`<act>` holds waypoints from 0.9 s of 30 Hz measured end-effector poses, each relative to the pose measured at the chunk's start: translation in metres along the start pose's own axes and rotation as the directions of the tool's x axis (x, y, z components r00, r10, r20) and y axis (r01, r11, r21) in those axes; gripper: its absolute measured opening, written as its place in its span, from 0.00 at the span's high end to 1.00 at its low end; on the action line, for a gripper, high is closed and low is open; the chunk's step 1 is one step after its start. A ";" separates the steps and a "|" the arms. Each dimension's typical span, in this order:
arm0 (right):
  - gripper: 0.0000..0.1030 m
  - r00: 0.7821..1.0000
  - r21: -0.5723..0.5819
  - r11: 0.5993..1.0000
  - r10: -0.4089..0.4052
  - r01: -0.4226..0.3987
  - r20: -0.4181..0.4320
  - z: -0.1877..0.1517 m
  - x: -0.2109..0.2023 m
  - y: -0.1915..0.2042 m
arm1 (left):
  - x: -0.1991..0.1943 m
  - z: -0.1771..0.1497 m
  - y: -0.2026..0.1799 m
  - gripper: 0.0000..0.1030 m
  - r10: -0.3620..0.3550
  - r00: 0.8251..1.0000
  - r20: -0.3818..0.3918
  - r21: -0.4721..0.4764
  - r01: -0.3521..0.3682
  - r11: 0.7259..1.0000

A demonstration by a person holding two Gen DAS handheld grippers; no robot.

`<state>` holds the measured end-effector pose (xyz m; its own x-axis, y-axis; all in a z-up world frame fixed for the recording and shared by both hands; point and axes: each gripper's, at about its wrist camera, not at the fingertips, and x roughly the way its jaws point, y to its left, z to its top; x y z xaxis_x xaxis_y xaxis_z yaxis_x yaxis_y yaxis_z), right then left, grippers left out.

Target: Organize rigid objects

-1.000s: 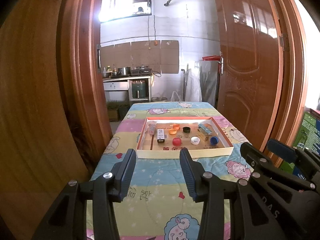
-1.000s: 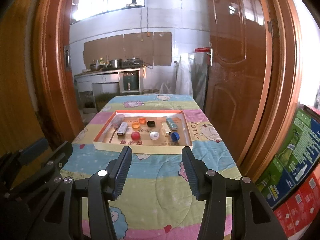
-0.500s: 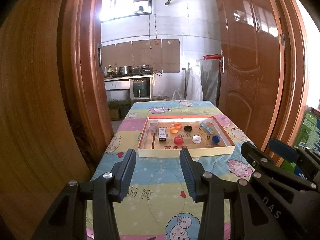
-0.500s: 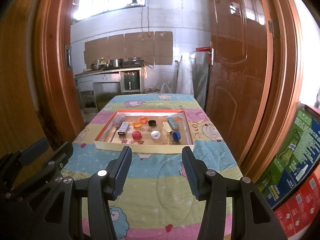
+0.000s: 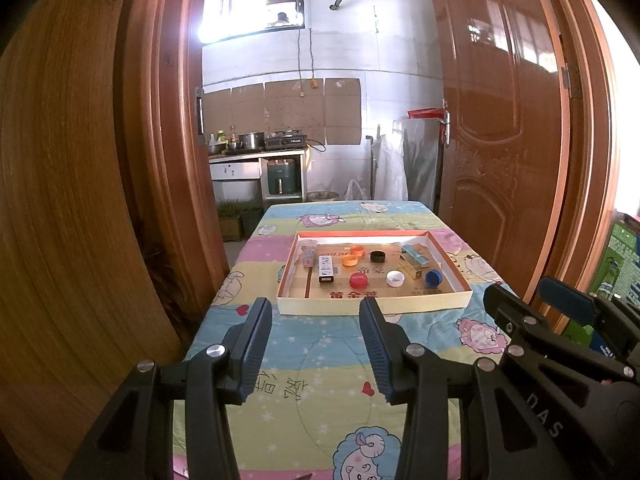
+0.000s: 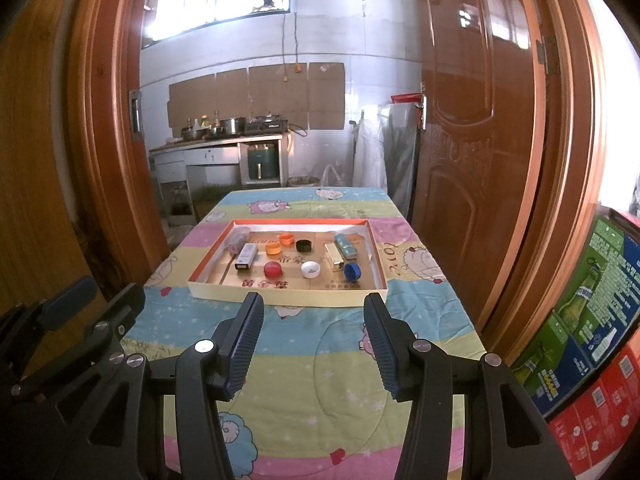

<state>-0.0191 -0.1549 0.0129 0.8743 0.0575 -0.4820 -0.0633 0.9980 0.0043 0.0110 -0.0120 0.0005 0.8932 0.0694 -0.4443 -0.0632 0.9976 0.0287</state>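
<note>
Both the left tool [image 5: 316,344] and the right tool [image 6: 314,342] are held wide apart and empty above the tabletop [image 5: 320,392]. Well ahead, the shallow tray [image 6: 280,298] holds 6 bottle caps and small boxes; the red cap [image 6: 273,269] lies near its front wall. Box labels are too small to be read.

Open cloth [image 6: 312,344] is seen between the grippers and the tray [image 6: 288,294]; the table is flanked by a door [image 6: 472,152] and boxes [image 6: 580,336] rightward.
</note>
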 end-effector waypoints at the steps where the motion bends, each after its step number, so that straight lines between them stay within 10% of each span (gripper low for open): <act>1: 0.47 1.000 0.000 1.000 0.001 -0.001 0.000 0.000 0.000 0.000 | 0.000 0.000 0.000 0.56 -0.001 1.000 0.000 0.000 0.001 1.000; 27: 0.47 1.000 0.002 1.000 0.002 -0.002 0.000 0.000 0.000 0.001 | 0.001 -0.002 0.003 0.56 0.009 1.000 -0.005 0.002 -0.009 1.000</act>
<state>-0.0188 -0.1543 0.0128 0.8740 0.0592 -0.4823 -0.0640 0.9979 0.0066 0.0108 -0.0091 -0.0011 0.8905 0.0782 -0.4482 -0.0703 0.9969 0.0345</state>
